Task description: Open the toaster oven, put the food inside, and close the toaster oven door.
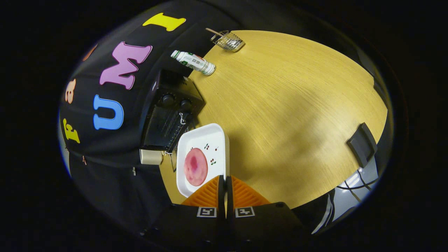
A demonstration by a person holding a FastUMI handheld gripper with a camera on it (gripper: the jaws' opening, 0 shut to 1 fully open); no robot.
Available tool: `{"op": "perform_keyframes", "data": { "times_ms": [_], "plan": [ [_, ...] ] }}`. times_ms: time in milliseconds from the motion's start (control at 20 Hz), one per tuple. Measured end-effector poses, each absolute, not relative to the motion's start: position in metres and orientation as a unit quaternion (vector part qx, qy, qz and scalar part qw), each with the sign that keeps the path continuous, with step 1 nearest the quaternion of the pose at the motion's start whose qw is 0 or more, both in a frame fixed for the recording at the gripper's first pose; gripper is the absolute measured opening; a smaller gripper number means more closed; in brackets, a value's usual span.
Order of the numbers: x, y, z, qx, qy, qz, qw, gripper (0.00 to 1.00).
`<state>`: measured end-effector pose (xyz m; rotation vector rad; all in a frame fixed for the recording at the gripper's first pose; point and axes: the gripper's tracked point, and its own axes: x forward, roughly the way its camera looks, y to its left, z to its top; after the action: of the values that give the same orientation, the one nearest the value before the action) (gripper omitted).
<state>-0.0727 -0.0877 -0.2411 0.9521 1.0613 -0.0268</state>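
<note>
— Claw [224,189] first: what are its fingers at?

— Pressed almost together, only a thin slit between them, pinching the near rim of the tray [215,140]. The white tray runs lengthwise straight out from the fingers.

— And the food?

— Food [195,166], a round pink slice, lies on the tray, just ahead of the fingers and a little to one side of them.

— Where's the oven [168,115] from the tray?

— Right at the tray's far end, close to touching it, front facing the tray. I judge the door already down, though it's too dark to be sure. So the coming move looks like a push forward along the tray's long axis.

— Anything else on the table [297,105]?

— Past the oven, a bottle [193,62] on its side, and a wire basket [228,41] farther still.
</note>
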Motion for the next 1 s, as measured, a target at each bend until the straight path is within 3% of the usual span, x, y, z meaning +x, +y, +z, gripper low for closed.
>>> {"op": "perform_keyframes", "data": {
  "times_ms": [550, 1000],
  "plan": [
    [-0.014, 0.011, -0.209, 0.455, 0.469, 0.058, 0.755, 0.05],
    [0.059, 0.061, -0.261, 0.458, 0.465, 0.034, 0.757, 0.05]
  ]
}}
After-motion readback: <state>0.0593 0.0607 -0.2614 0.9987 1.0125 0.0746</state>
